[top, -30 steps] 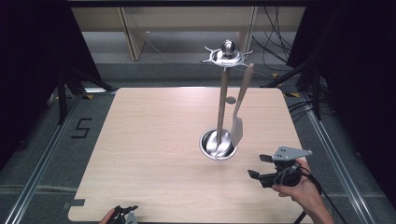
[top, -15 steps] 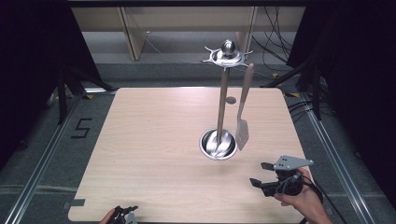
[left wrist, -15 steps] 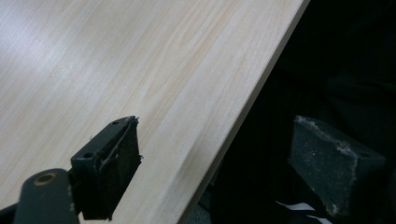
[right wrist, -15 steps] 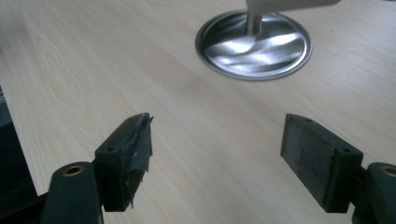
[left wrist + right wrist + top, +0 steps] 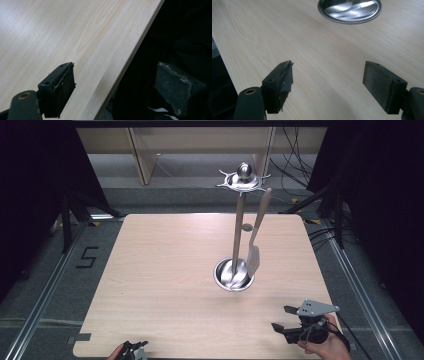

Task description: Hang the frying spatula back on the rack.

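Spatula [image 5: 255, 242] hangs from the top ring of the steel stand [image 5: 238, 227], whose round base sits right of the table's [image 5: 165, 270] middle. Near the front right corner the right gripper [image 5: 281, 318] hovers with jaws wide apart, holding nothing. At the front edge the left gripper [image 5: 136, 347] is likewise spread wide and empty.

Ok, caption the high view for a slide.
Spatula hangs from a steel utensil stand while the open right gripper sits near the table's front corner.
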